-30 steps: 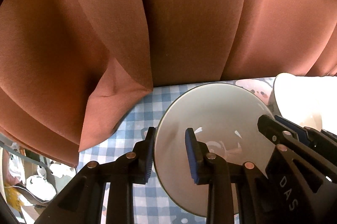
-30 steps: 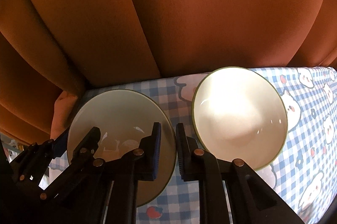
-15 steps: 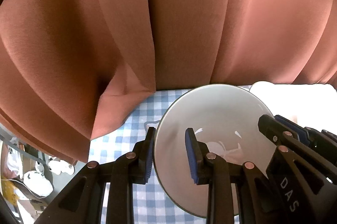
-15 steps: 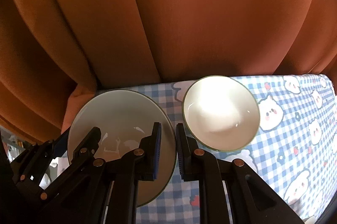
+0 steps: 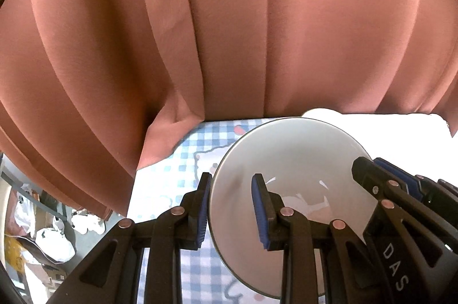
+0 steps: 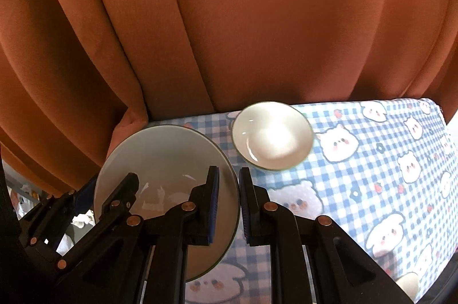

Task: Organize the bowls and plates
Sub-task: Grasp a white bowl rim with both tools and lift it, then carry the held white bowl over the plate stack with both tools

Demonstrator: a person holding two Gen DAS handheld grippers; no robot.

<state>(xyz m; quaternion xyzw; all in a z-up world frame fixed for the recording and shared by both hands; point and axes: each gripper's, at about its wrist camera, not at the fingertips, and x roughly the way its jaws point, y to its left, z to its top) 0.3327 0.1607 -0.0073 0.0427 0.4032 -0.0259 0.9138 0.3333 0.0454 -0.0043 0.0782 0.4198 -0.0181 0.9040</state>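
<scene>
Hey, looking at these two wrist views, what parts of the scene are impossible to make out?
- Plate, left wrist view: its near edge hides behind the gripper fingers.
- Bowl, left wrist view: washed out by glare.
- Whitish object, right wrist view: cut off at the bottom edge, unidentifiable.
- Clutter beyond the curtain: too small.

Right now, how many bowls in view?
1. The bowl sits on the checked tablecloth near the curtain, right of the held plate. Others may be off-frame.
</scene>
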